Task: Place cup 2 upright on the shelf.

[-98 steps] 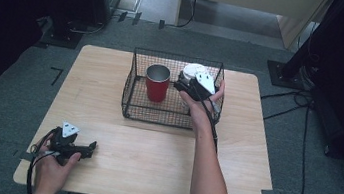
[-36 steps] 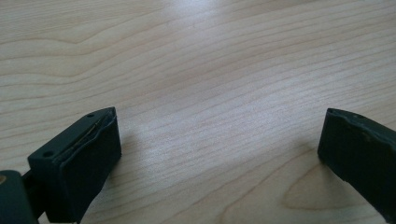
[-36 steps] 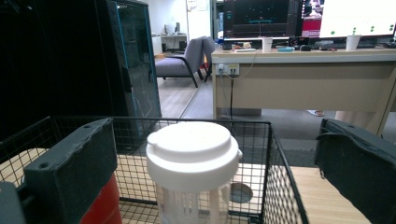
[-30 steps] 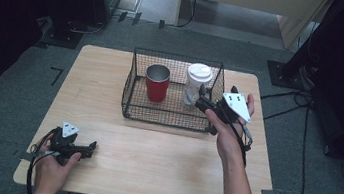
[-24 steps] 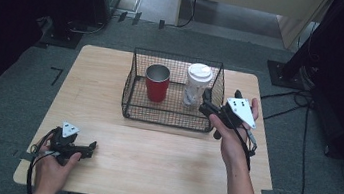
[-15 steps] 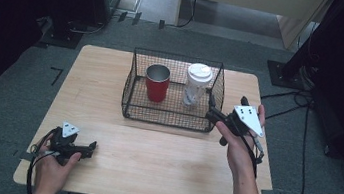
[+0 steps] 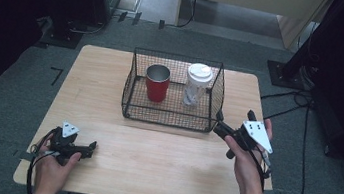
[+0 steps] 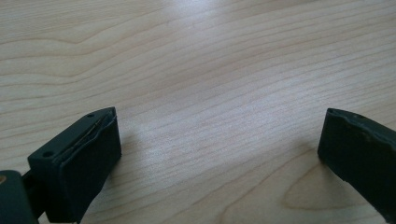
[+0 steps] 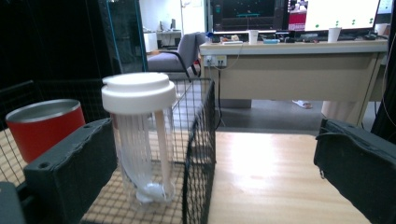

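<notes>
Withdrawn right gripper (image 7: 224,134) gapes empty — left gripper (image 7: 83,149) too — two cups (image 7: 157,83) in basket (image 7: 167,118).

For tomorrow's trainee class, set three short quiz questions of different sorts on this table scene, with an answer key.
1. True or false: the red cup and the white-lidded container both stand inside the wire basket.
2. Multiple choice: the right gripper is (A) shut on the red cup, (B) open, outside the basket near its right front corner, (C) lying inside the basket.
3. Fill in: the left gripper is open, low over the bare wooden ____.

Key: 1 true; 2 B; 3 table.
</notes>
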`<state>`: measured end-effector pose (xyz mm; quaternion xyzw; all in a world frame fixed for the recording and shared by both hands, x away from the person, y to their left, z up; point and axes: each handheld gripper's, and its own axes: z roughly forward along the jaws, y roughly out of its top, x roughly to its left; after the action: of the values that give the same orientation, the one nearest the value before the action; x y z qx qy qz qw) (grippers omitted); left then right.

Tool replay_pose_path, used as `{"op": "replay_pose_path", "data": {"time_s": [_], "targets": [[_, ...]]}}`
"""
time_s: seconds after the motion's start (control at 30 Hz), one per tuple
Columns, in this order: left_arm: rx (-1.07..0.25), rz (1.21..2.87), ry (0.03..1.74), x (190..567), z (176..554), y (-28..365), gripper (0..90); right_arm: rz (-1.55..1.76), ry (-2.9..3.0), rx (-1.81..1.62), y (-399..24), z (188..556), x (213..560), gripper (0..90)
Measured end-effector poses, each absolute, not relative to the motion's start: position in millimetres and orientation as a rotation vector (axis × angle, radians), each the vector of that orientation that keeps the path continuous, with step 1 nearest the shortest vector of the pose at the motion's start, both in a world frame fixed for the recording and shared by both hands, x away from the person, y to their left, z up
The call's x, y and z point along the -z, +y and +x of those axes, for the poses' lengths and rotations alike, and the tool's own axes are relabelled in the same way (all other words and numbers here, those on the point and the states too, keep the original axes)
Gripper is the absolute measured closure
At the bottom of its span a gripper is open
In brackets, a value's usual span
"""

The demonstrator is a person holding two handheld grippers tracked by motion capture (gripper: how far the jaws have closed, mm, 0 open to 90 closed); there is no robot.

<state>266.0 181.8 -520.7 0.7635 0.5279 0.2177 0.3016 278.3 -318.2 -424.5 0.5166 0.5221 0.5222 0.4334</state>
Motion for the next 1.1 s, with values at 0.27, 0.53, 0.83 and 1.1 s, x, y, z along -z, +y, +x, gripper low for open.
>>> {"op": "replay_pose_path", "data": {"time_s": [0.27,0.53,0.83,1.1], "targets": [[-0.578,2.025,1.400,521,266,182,0.0,1.339,1.298,-1.268,-335,265,447,0.0],[-0.579,2.025,1.400,521,266,182,0.0,1.389,1.298,-1.219,-354,254,466,0.0],[-0.578,2.026,1.400,521,266,182,0.0,1.439,1.327,-1.160,-369,241,486,0.0],[-0.578,2.027,1.400,521,266,182,0.0,1.486,1.385,-1.074,-382,229,504,0.0]]}}
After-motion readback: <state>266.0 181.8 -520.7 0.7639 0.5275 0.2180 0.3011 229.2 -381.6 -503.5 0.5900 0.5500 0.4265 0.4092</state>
